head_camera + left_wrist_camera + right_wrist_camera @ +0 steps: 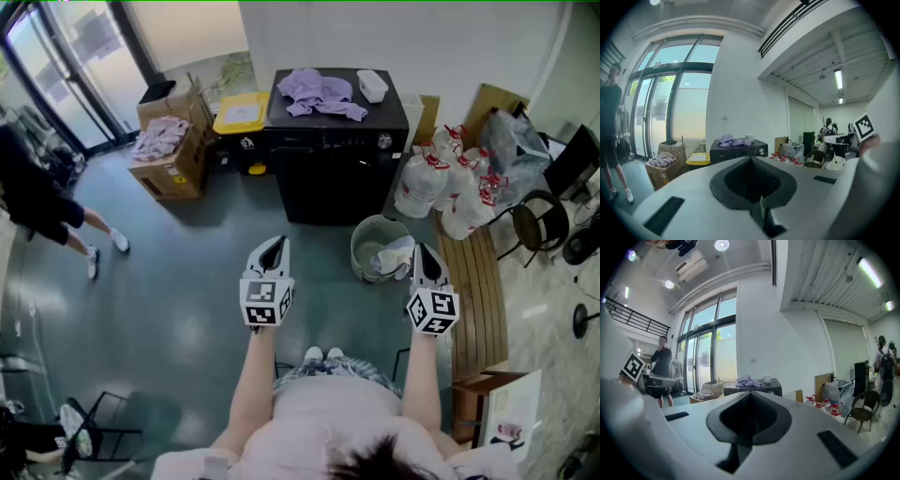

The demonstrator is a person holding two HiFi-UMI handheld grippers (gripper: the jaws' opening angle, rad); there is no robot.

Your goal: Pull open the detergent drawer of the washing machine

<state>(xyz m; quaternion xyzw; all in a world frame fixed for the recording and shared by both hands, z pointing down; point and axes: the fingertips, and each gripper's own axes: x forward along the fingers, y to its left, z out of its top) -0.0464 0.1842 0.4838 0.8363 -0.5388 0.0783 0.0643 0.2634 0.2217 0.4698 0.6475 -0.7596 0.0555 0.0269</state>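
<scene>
The washing machine (337,155) sits in the upper centre of my head view. It is a black box with lavender clothes (319,92) and a white tub (372,85) on its lid. Its control strip (337,142) runs left to right across the top of the front, with a knob (382,141) toward the right end. I cannot pick out the drawer's outline from here. I judge it sits on that strip, left of the knob, and would slide down the frame toward me.

Both of my tools are well apart from the machine, in the lower half of the frame. The left gripper (275,246) has its jaws pressed together with nothing between them, and so does the right gripper (424,251). The 2 gripper views confirm this, with the machine small and distant beyond the tips.

The left gripper lines up under the machine's left edge with bare floor ahead of it. The right gripper sits just past the right edge, with a grey bucket (367,234) standing between it and the machine. I judge the left has the cleaner line in.
</scene>
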